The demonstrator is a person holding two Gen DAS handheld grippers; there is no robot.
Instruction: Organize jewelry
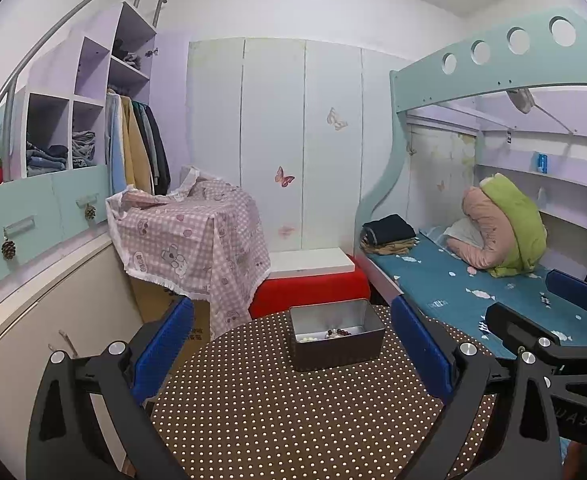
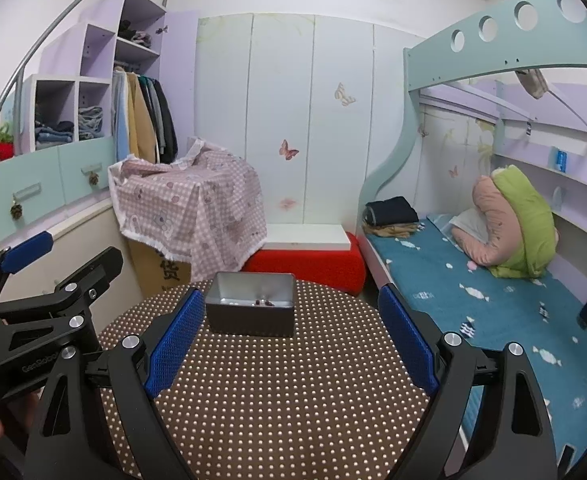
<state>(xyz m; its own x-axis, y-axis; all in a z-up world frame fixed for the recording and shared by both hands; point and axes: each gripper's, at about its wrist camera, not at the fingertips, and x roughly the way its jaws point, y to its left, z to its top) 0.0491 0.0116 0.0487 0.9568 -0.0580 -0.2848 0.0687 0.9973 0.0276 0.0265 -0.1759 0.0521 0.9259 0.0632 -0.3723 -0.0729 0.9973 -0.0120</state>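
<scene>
Here, both wrist views face a round table point(image 1: 293, 420) covered in a brown cloth with pale dots. A metal tin point(image 1: 335, 334) stands on it toward the far edge, open-topped.

Left wrist view: looks down into the tin, showing pale beads point(image 1: 307, 337) at its left floor and a dark reddish bead string point(image 1: 339, 333) just right of them. The left gripper point(image 1: 293, 352) has its blue-padded fingers spread wide, nothing between them; the tin sits beyond the tips. The right gripper point(image 1: 549, 308) enters at the right edge, over the bed side.

Right wrist view: lower angle, so only the dark beads point(image 2: 264, 302) show over the tin point(image 2: 250, 308) rim; the pale ones are probably hidden by the near wall. The right gripper point(image 2: 293, 336) is likewise spread wide and holds nothing. The left gripper point(image 2: 59, 258) appears at the left edge, jaws apart. Its body carries white lettering, partly readable as "GenRobo…".

Writing: a cardboard box point(image 2: 161, 268) under the pink checked cloth point(image 2: 189, 208) bears a black Chinese character. In the left view, letters "UAS" show on the right gripper's body.

Room, left to right: lilac cubby shelves point(image 1: 65, 128) with folded clothes, teal drawers point(image 1: 41, 216) with pinecones hanging from the handles, hanging jackets point(image 1: 137, 144), white wardrobe doors point(image 1: 293, 140) with butterfly stickers, a red stool point(image 1: 313, 288) carrying a white board, then a bunk bed point(image 1: 473, 288) with a teal sheet, folded clothes and a green-and-pink bundle.
</scene>
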